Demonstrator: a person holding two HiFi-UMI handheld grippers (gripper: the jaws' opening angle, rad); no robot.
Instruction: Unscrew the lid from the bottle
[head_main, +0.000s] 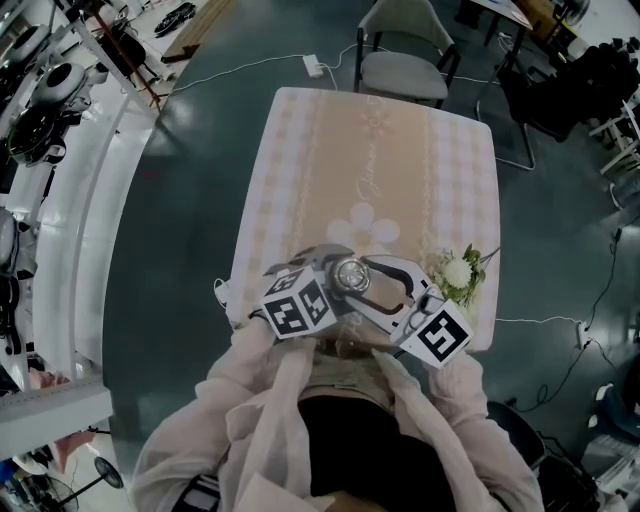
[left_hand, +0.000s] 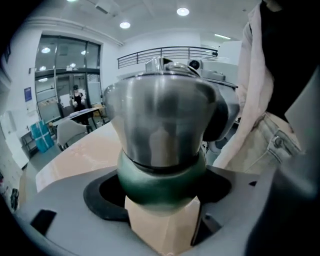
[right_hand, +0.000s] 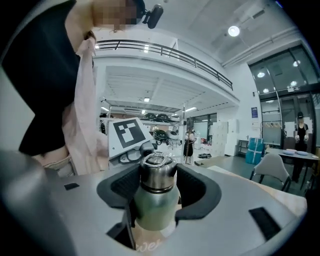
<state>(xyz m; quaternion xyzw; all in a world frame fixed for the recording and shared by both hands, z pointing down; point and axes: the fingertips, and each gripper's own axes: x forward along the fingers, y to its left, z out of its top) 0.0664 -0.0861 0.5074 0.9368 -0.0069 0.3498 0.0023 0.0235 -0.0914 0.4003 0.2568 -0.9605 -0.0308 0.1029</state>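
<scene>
A green bottle (right_hand: 156, 209) with a steel lid (head_main: 350, 272) is over the near edge of the table (head_main: 380, 160), between both grippers. In the left gripper view the green body (left_hand: 162, 182) sits in my left gripper (left_hand: 161, 200), whose dark pads close around it below the lid (left_hand: 160, 115). In the right gripper view the lid (right_hand: 157, 175) stands between the black pads of my right gripper (right_hand: 157, 184), which press its two sides. From above, my left gripper (head_main: 338, 292) comes in from the left and my right gripper (head_main: 364, 282) from the right. The bottle's lower part is hidden.
The table carries a beige patterned cloth, with a small bunch of white flowers (head_main: 460, 270) near its right front corner. A grey chair (head_main: 405, 60) stands at the far end. A power strip (head_main: 314, 66) and cables lie on the floor.
</scene>
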